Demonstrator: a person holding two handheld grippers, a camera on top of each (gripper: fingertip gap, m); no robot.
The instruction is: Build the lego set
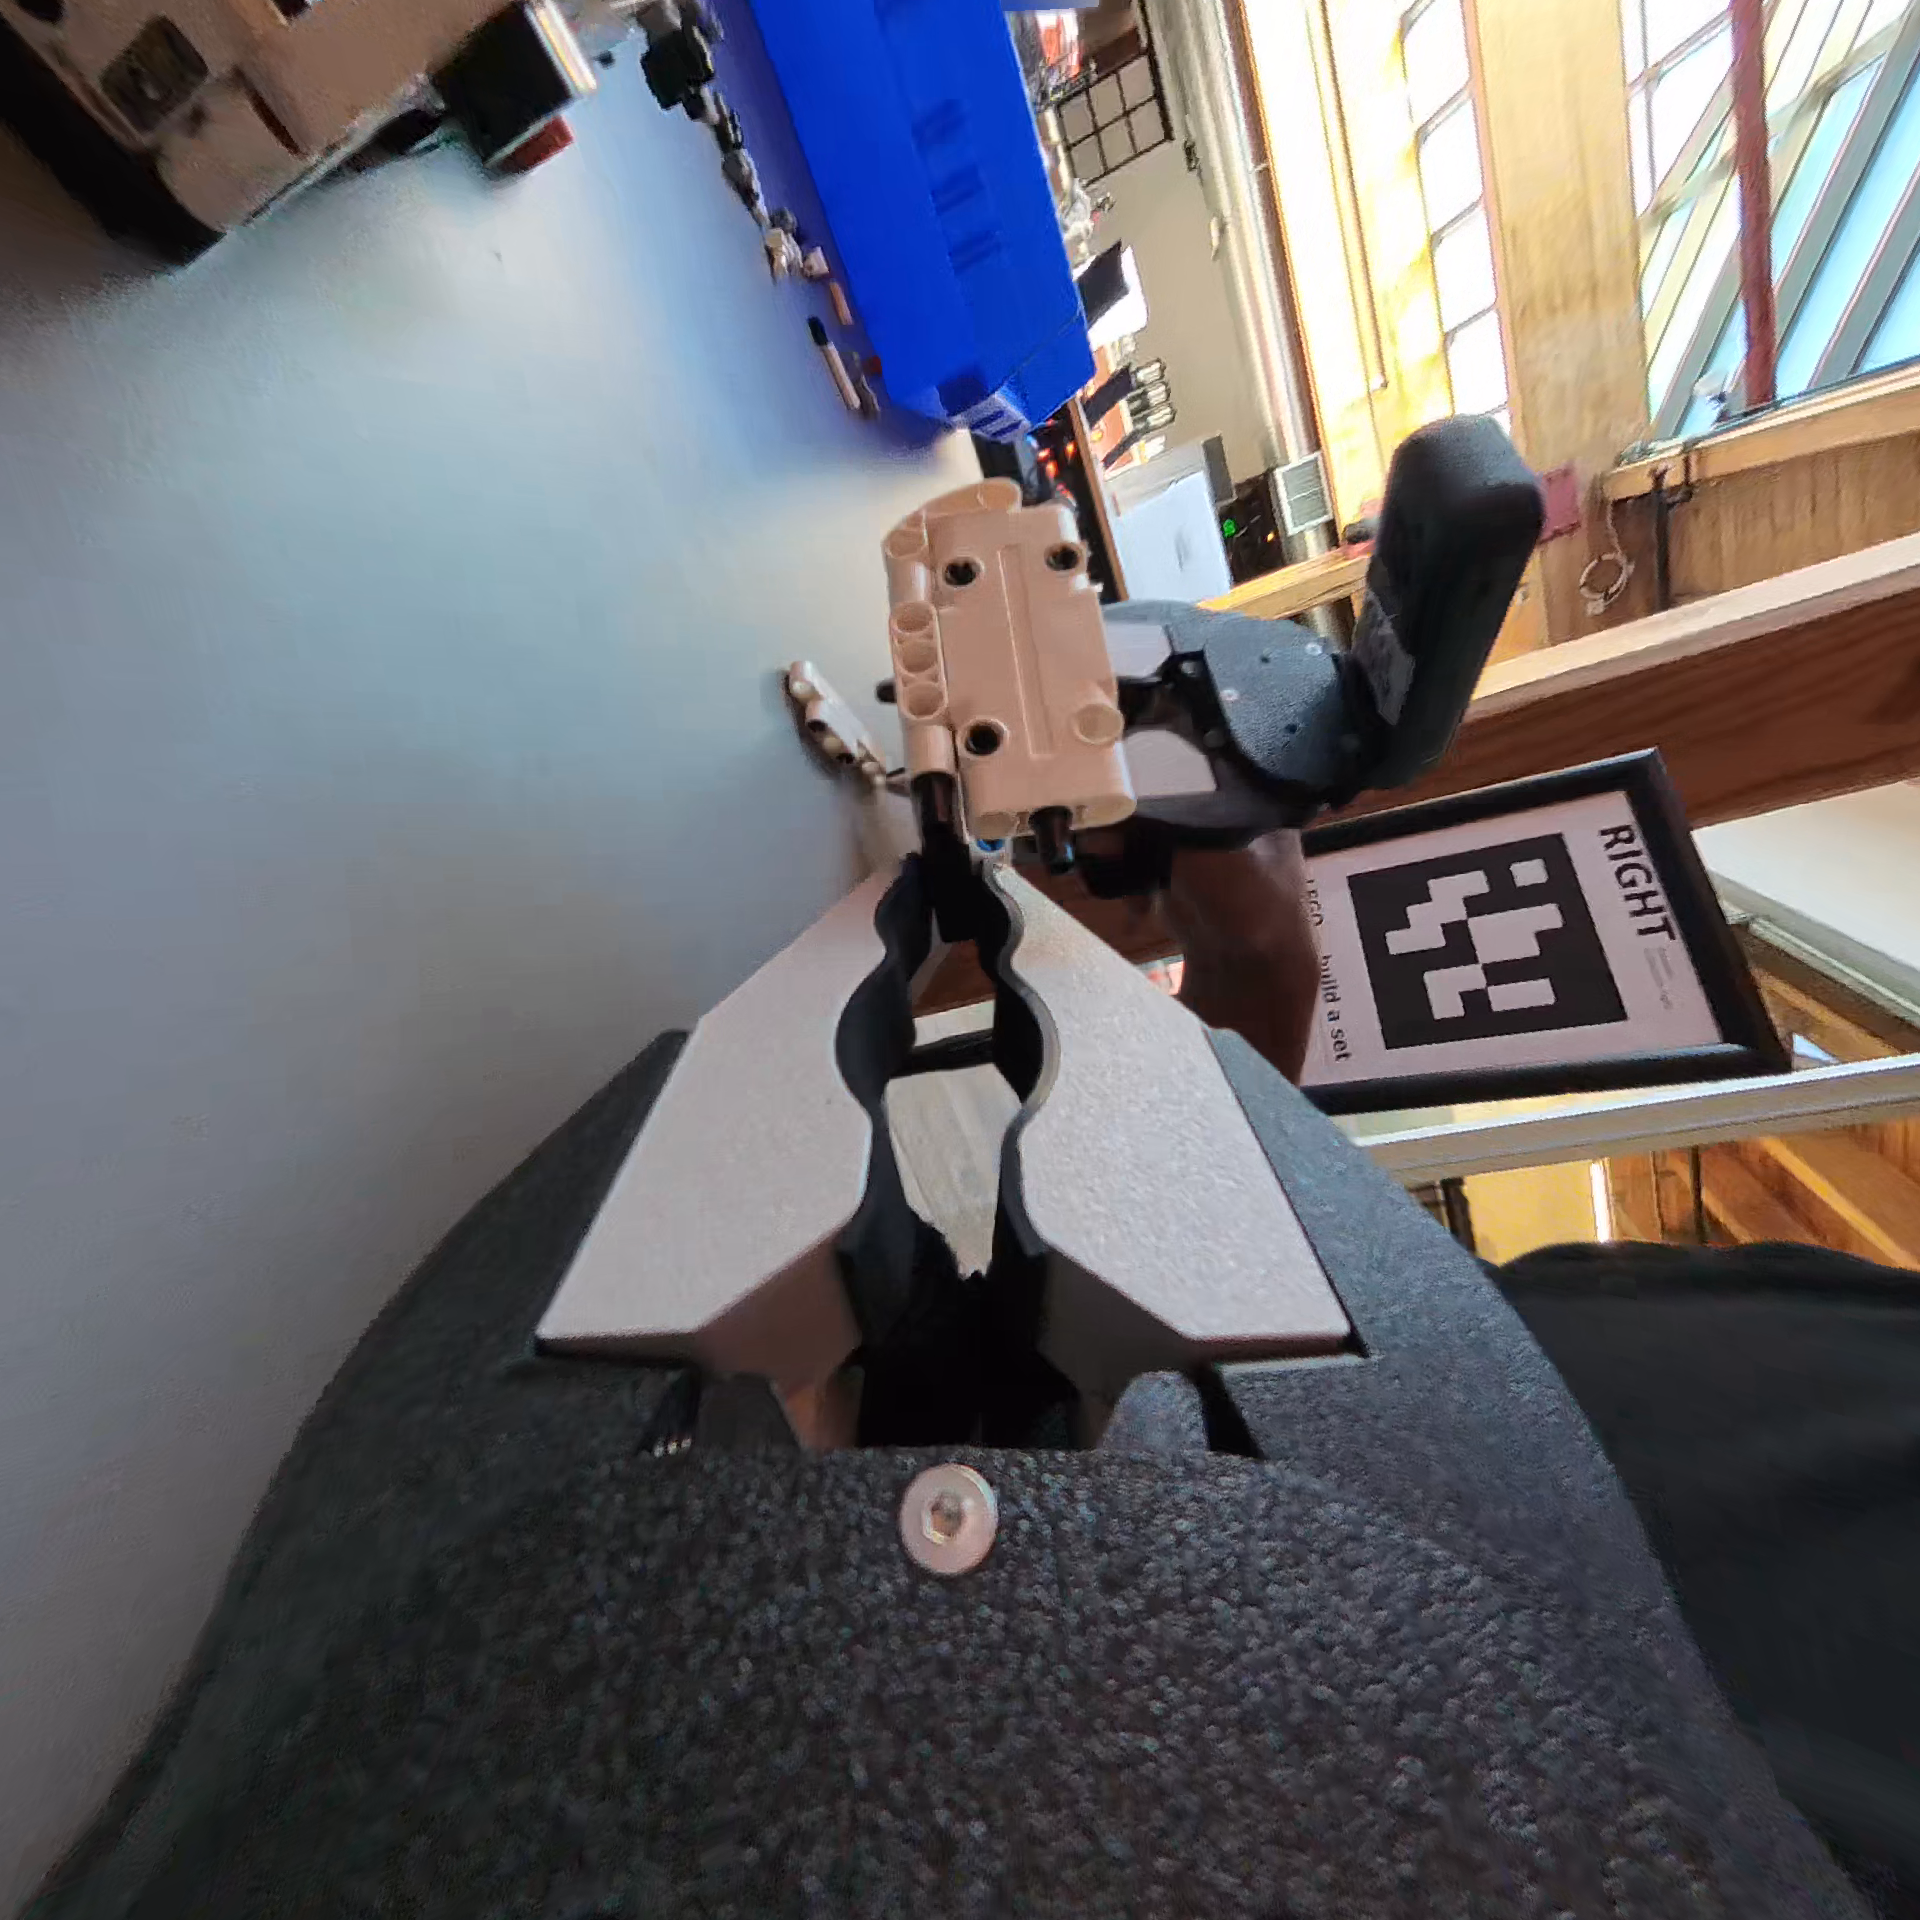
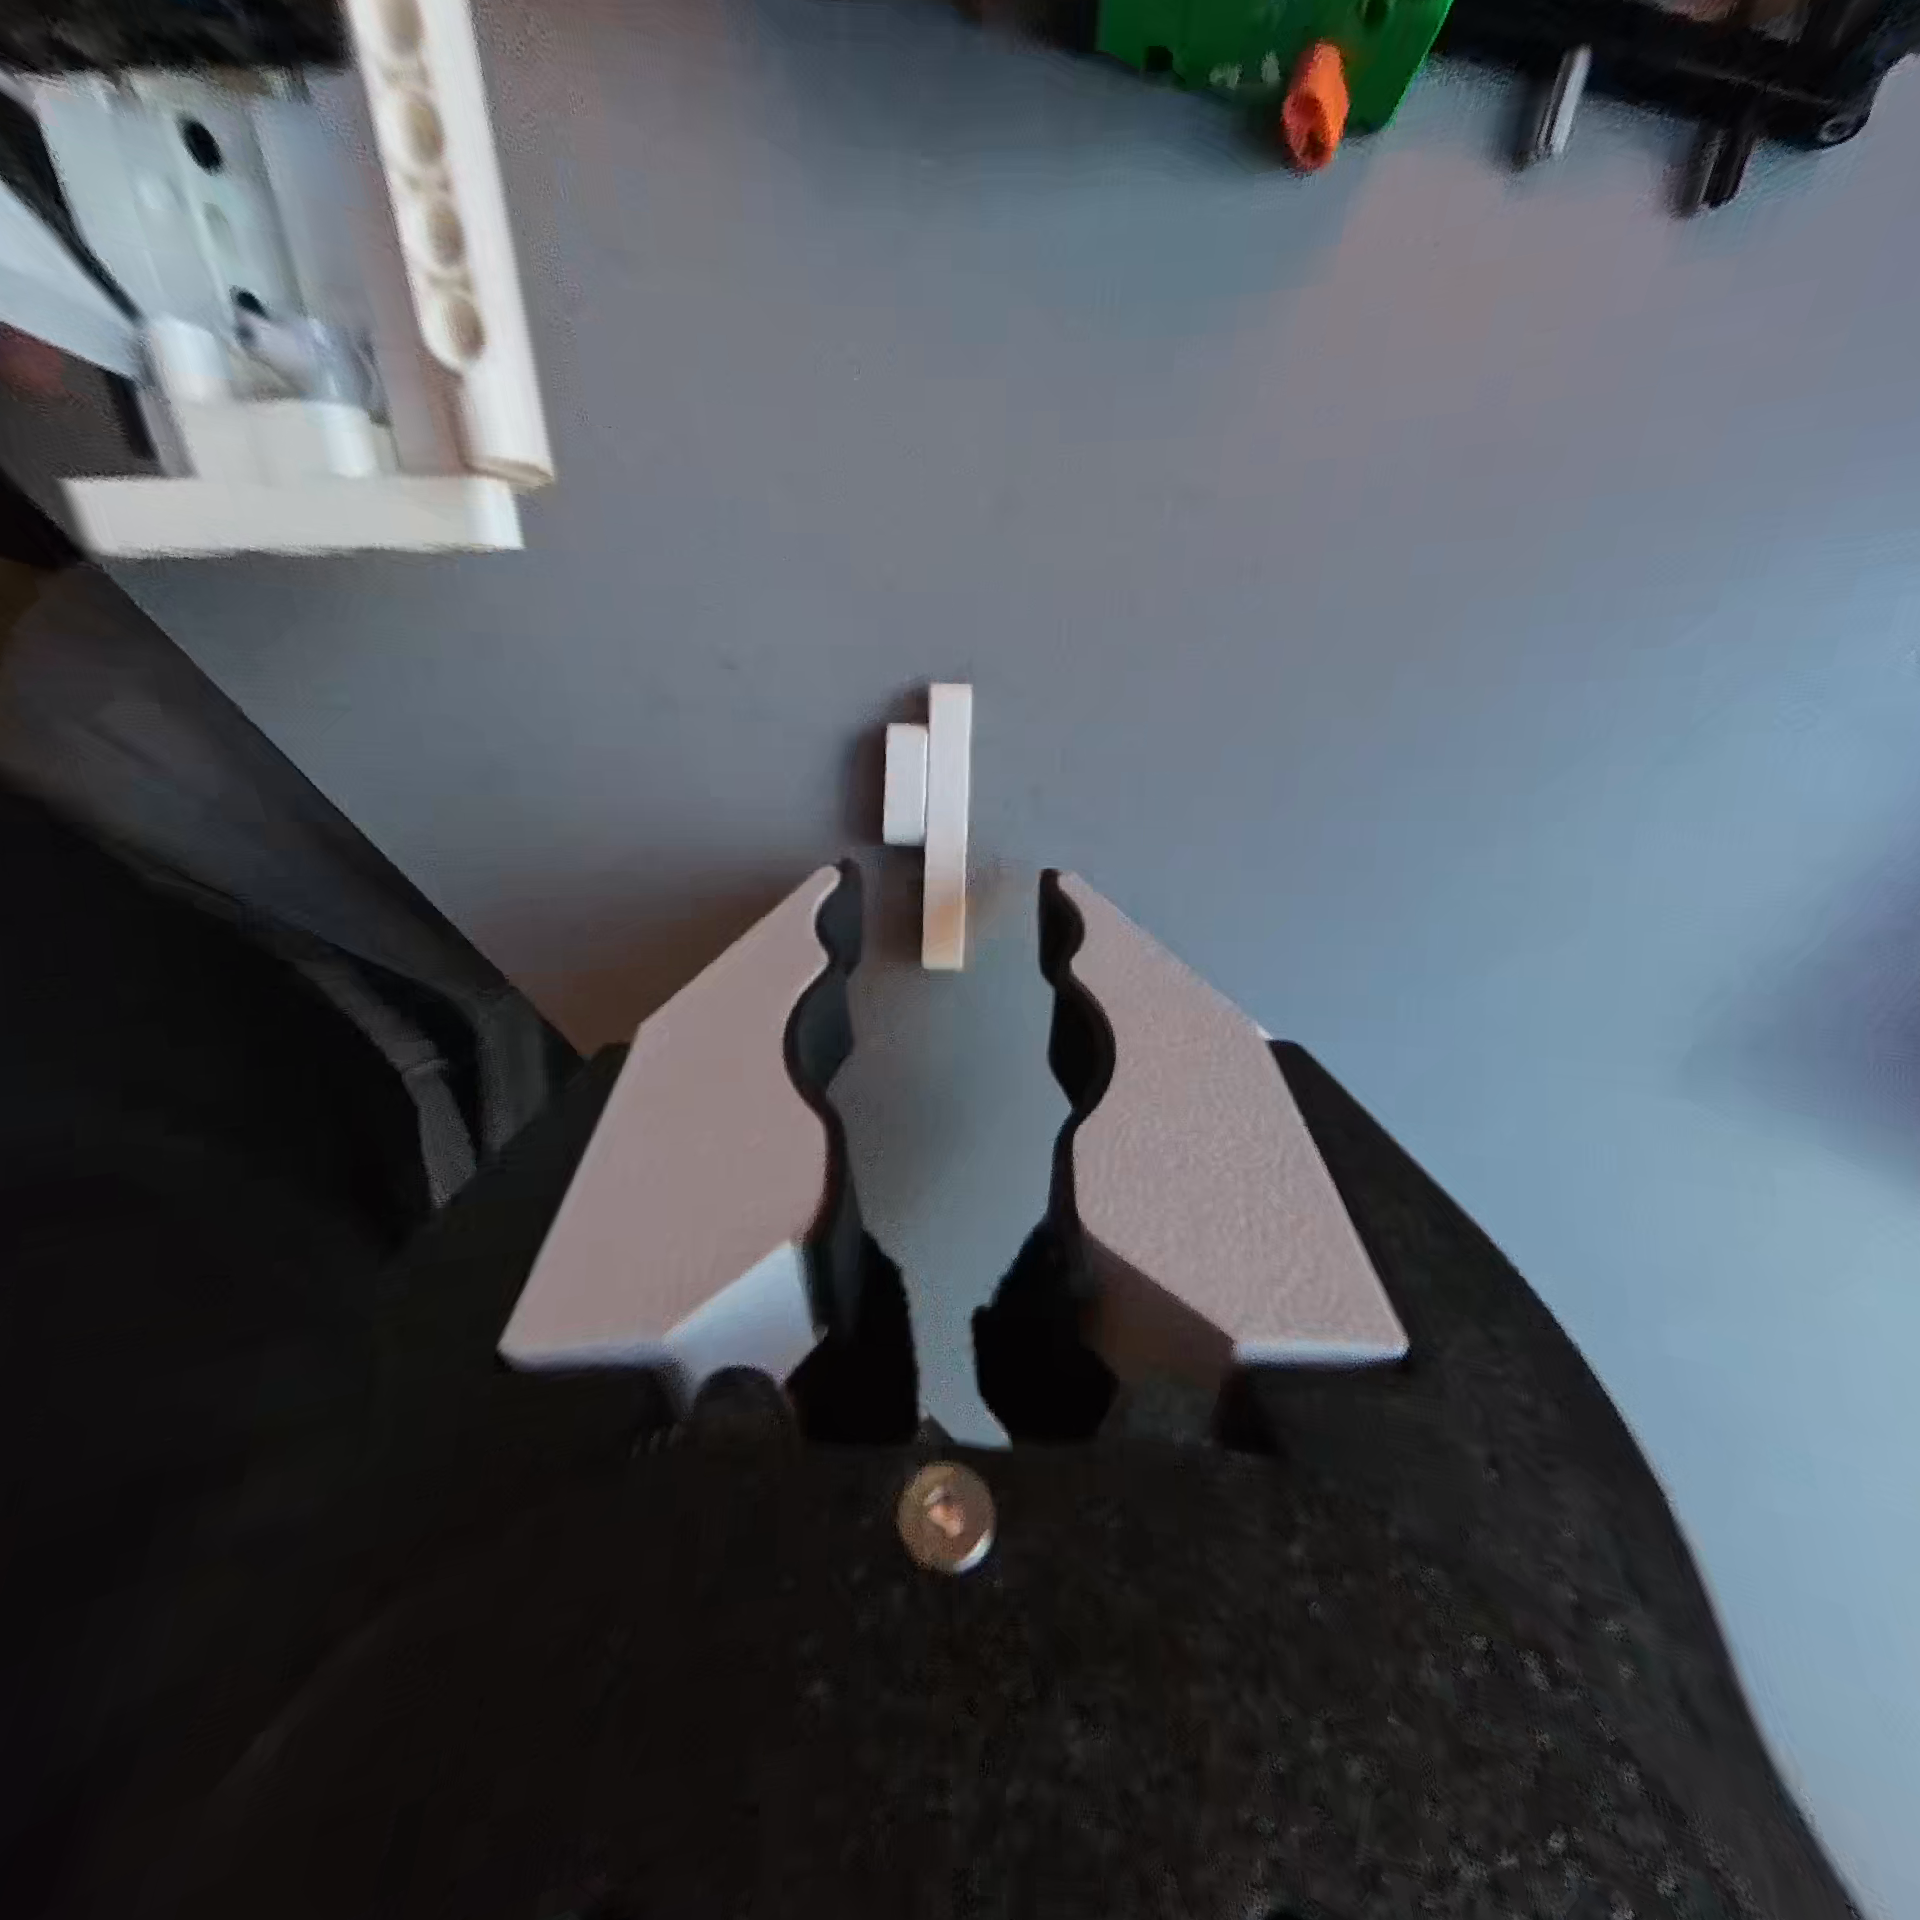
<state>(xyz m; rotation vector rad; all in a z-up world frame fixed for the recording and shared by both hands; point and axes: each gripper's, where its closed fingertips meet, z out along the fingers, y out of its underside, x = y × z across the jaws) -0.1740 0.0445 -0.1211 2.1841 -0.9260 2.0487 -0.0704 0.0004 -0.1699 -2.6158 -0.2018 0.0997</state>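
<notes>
1. Gripping a black pin under the tan assembly, the left gripper holds it off the table.
2. At 12 o'clock of the right gripper, jaws apart, lies a white piece.
3. The person should centre the jaws, then close squarely.

A tan assembly of holed beams and a panel, with black pins sticking out of its near end, is held off the tabletop by one black pin. A small tan beam lies flat on the tabletop just beyond it. More loose pieces lie far off.
</notes>
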